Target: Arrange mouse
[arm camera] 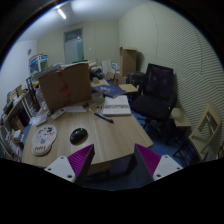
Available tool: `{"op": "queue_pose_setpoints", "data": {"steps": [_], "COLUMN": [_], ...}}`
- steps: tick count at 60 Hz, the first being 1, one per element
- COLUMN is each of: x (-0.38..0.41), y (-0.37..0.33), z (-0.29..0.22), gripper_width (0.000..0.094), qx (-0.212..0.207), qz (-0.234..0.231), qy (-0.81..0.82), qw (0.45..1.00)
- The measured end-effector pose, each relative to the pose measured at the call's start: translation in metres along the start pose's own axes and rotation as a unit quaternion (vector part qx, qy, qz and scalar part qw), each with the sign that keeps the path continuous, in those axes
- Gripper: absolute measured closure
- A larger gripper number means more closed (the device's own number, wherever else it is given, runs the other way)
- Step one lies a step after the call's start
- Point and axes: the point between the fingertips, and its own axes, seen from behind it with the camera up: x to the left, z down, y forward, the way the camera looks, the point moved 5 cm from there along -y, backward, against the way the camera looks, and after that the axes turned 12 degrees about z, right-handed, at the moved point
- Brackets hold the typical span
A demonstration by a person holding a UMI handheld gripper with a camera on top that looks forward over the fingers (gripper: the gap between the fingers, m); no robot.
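One small dark rounded mouse on wooden desk, claw wide open, empty.

Black mouse lies flat on wooden desk, beside white keyboard

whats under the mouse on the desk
The black mouse sits directly on the bare wooden desk, with no mat visible around it, right of the white keyboard. The patch beneath it is hidden. The gripper is open, short of it.
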Motion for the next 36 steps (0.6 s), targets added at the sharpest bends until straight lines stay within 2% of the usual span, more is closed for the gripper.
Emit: {"op": "queue_pose_setpoints", "data": {"steps": [18,36], "x": [0.008,0.113], "y": [0.036,0.074], "z": [-0.005,0.026], "gripper_width": [0.0112,0.0116], "qx": [0.01,0.035], "qz": [-0.058,-0.144], "qy": [-0.009,-0.058], "qw": [0.998,0.987]}}
